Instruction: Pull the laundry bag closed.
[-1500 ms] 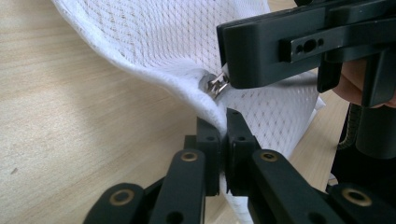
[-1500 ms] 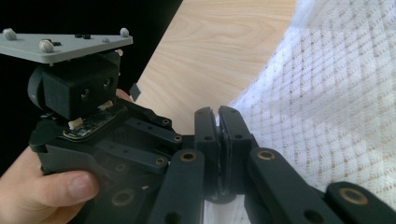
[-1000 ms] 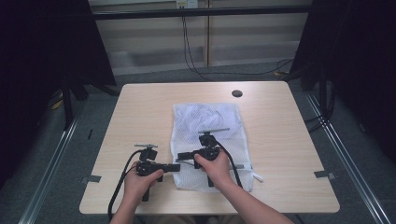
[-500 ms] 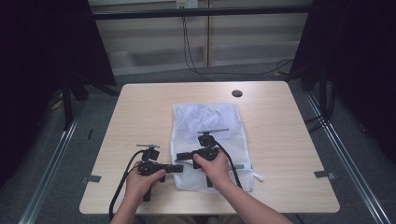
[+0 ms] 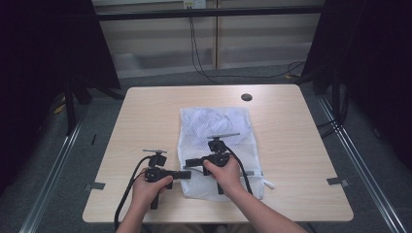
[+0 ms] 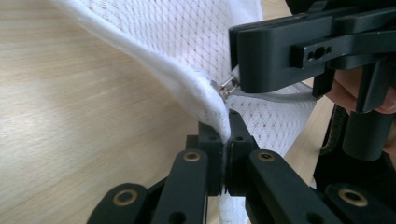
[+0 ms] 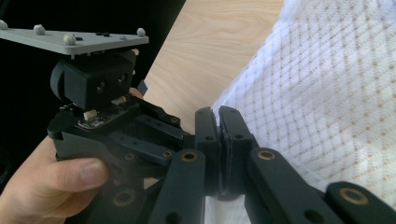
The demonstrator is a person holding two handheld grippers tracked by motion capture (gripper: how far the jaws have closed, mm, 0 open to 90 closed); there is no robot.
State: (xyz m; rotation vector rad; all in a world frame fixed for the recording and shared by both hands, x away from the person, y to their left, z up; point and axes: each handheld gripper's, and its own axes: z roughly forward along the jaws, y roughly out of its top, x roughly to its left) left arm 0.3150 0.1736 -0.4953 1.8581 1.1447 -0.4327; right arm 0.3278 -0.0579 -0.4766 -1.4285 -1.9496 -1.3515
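Observation:
A white mesh bag lies flat on the wooden table, with its near left corner lifted. My left gripper points right; its jaws have just been closing and stand shut on the bag's thick hem. Just behind it, my right gripper points left at the bag's edge. In the left gripper view its jaws are shut on the small metal zipper pull.
A small dark round disc sits in the table near the far edge. Bare tabletop lies on both sides of the bag. Cables trail from both grippers toward the near edge. Dark stands flank the table.

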